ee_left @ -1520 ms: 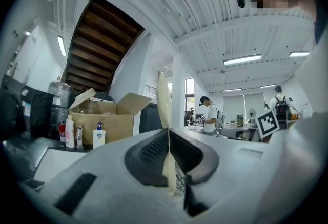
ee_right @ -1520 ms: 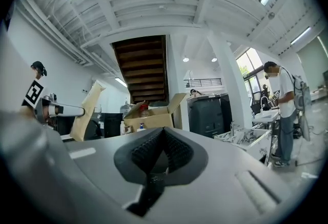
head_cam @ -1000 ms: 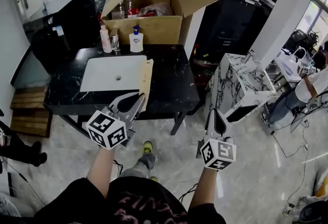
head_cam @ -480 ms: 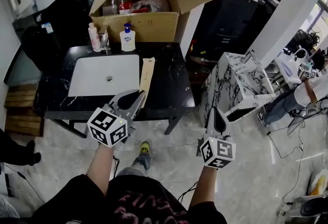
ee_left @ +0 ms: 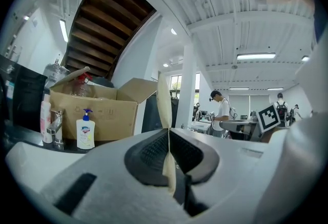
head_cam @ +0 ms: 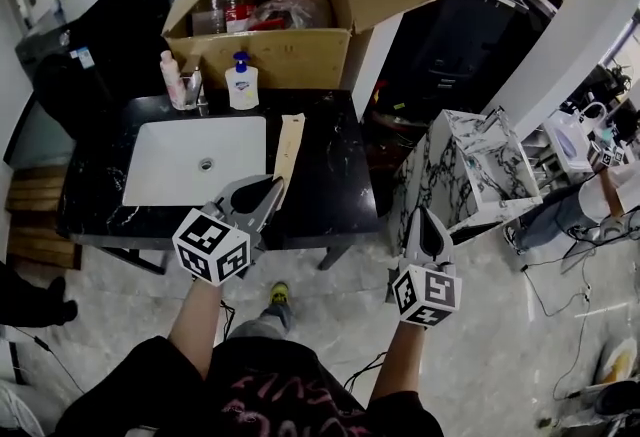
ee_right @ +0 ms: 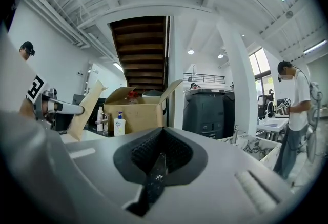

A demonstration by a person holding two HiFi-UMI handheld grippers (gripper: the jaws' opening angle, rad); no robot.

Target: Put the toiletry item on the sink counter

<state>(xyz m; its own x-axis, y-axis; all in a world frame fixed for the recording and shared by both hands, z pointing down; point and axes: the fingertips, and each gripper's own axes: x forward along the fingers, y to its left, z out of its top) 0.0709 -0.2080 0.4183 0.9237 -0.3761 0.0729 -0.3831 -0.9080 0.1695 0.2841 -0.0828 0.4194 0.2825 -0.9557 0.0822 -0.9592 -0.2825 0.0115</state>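
A long flat tan packet (head_cam: 288, 147) sticks up and forward from my left gripper (head_cam: 272, 187), which is shut on its lower end. In the left gripper view the packet (ee_left: 163, 100) shows edge-on, pinched between the jaws of the left gripper (ee_left: 168, 130). It hangs over the front of the black marble sink counter (head_cam: 325, 175), right of the white basin (head_cam: 190, 160). My right gripper (head_cam: 424, 215) is shut and empty, held over the floor right of the counter. From the right gripper view, the packet (ee_right: 82, 110) appears at the left.
A soap pump bottle (head_cam: 240, 83), a pink bottle (head_cam: 171, 80) and a faucet (head_cam: 192, 85) stand at the counter's back edge. An open cardboard box (head_cam: 290, 55) sits behind them. A marble cabinet (head_cam: 470, 175) is at the right, wooden steps (head_cam: 25, 215) at the left.
The counter and box have slid left and a little down in the head view. Both grippers keep their places and grips.
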